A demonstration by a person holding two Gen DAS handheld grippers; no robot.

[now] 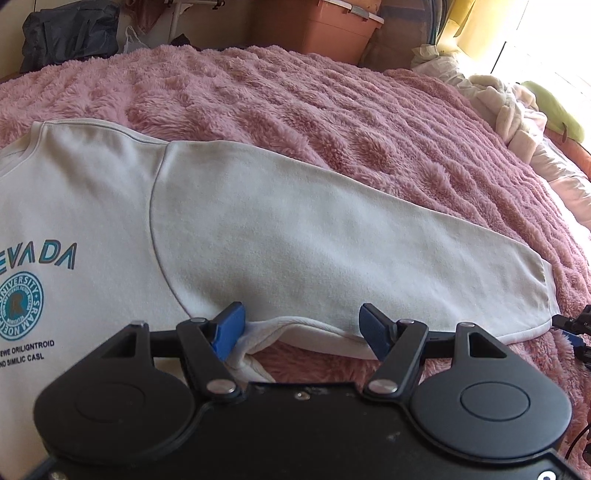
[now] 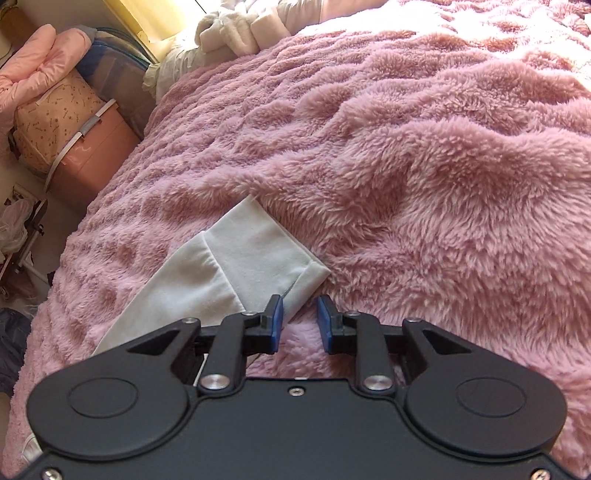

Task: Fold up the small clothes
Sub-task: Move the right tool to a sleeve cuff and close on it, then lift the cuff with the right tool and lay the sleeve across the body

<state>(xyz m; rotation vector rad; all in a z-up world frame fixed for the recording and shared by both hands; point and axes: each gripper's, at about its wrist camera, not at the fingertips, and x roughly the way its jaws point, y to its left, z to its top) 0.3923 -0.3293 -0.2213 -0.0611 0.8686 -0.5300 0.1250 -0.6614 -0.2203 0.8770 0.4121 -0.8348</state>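
Note:
A white long-sleeved sweatshirt (image 1: 110, 206) with teal "NEVADA" print lies flat on the pink fluffy blanket (image 1: 332, 110). Its sleeve (image 1: 314, 236) stretches to the right. My left gripper (image 1: 301, 328) is open, jaws wide, at the sleeve's near edge by the armpit, where the fabric bunches against the left pad. In the right wrist view the sleeve's cuff (image 2: 266, 254) lies on the blanket (image 2: 424, 166). My right gripper (image 2: 300, 325) is open with a narrow gap, just below the cuff's corner; its left pad touches the cuff's edge.
A pink storage box (image 1: 332, 26) and a dark bag (image 1: 70, 33) stand beyond the bed's far side. White and green bedding (image 1: 517, 107) is heaped at the right. In the right wrist view, a pink box (image 2: 85, 147) and bundles sit left of the bed.

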